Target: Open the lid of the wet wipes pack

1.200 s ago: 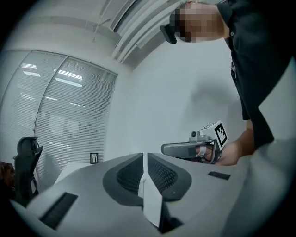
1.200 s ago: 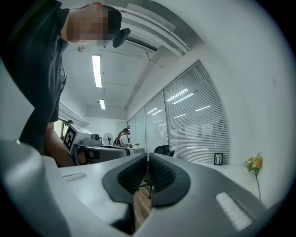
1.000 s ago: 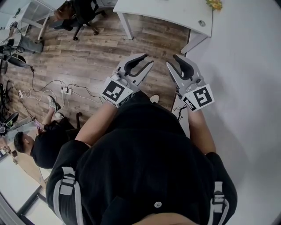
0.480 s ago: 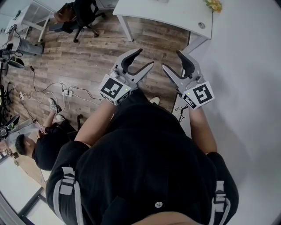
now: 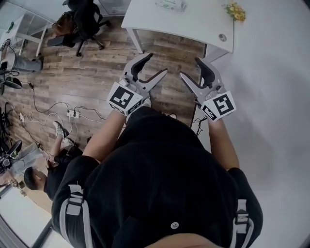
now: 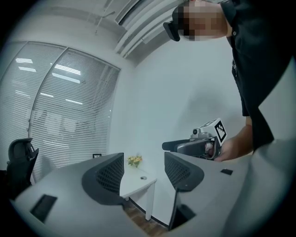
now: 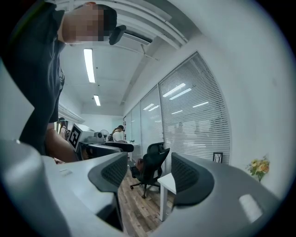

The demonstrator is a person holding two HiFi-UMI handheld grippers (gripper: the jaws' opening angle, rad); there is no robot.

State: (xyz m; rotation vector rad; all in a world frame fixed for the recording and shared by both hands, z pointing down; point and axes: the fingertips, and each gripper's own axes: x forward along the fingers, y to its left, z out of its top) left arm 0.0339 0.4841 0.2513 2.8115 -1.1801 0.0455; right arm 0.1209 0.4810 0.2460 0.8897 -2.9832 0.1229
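Note:
The wet wipes pack (image 5: 170, 5) lies on the white table (image 5: 193, 22) at the top of the head view, far ahead of both grippers. My left gripper (image 5: 155, 64) and right gripper (image 5: 192, 68) are held level side by side over the wooden floor. Both have just been opening and stand open, with nothing between their jaws. In the left gripper view the open left gripper (image 6: 144, 173) frames the table's corner (image 6: 138, 183). Through the open right gripper (image 7: 149, 173), the right gripper view shows a table corner (image 7: 167, 181). The pack is in neither gripper view.
Yellow flowers (image 5: 236, 8) and a round grommet (image 5: 222, 37) are on the table. A black office chair (image 5: 85, 19) stands at the far left. Cables and a power strip (image 5: 73, 114) lie on the floor. A person (image 5: 46, 177) sits low at the left. A white wall (image 5: 276, 97) runs along the right.
Both grippers' jaws have spread wider. Both have moved forward toward the white table, and more of its top with the pack has come into view.

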